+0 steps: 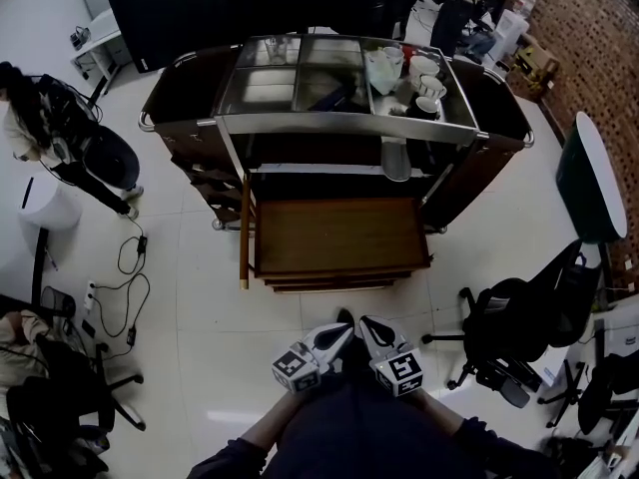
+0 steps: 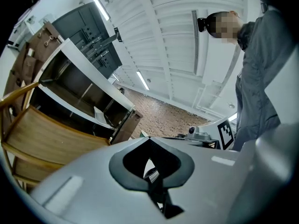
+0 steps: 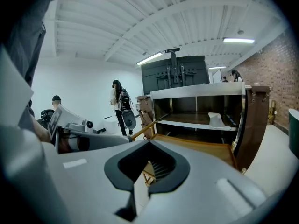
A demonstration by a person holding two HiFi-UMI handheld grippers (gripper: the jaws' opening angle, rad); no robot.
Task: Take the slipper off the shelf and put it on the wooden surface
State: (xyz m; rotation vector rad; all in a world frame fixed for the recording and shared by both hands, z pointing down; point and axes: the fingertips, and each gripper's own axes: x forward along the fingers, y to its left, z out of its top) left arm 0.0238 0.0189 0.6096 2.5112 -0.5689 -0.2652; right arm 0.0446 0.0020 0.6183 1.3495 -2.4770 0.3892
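Left gripper (image 1: 339, 334) and right gripper (image 1: 370, 331), clenched empty, hover together near the torso (image 1: 369, 435).

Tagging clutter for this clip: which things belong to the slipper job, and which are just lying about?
Job: slipper, shelf, wooden surface, left gripper, right gripper.
Lying about: cups, office chair, floor cables.

A pale grey slipper (image 1: 395, 158) on the dark-brown, steel-edged shelf (image 1: 339, 123), above the honey-brown wooden surface (image 1: 339, 236). White floor tiles (image 1: 200, 287), a red-brown brick wall (image 1: 589, 38). The light-grey, black-padded left gripper (image 1: 344, 329) and right gripper (image 1: 367, 325) carry black-and-white square-patterned marker cubes (image 1: 297, 367).
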